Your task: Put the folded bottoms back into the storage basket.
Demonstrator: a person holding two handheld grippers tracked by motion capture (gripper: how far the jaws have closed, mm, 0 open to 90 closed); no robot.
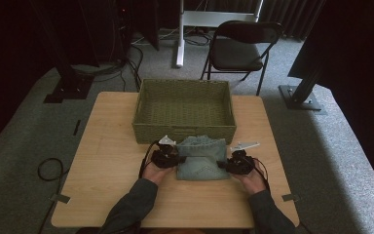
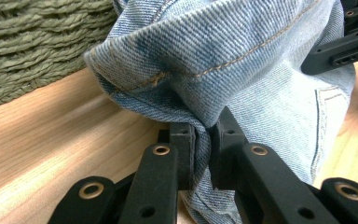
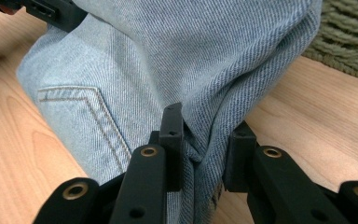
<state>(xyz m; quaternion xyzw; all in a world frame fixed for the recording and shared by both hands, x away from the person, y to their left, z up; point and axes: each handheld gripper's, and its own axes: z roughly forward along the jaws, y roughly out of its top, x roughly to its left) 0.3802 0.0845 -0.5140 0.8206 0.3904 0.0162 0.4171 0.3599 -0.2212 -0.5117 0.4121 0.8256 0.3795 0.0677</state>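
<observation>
Left gripper [image 1: 171,157] pinches the folded jeans [image 1: 202,158] at their left edge; right gripper [image 1: 231,164] pinches the right edge, denim bunched between its jaws. Jeans lie on the table's [image 1: 112,161] near half. Just beyond: green woven basket [image 1: 184,127].

Your high view looks forward and down from above your side of the desk [image 1: 112,146], far enough back to take in the whole top, the woven basket [image 1: 184,111] and the floor beyond. Your left gripper view sits very close behind its own jaws, facing along them at the folded jeans [image 2: 223,60] with the basket wall at its left. Your right gripper view looks from the opposite side, equally near, so all three share the jeans and the desk around them.
</observation>
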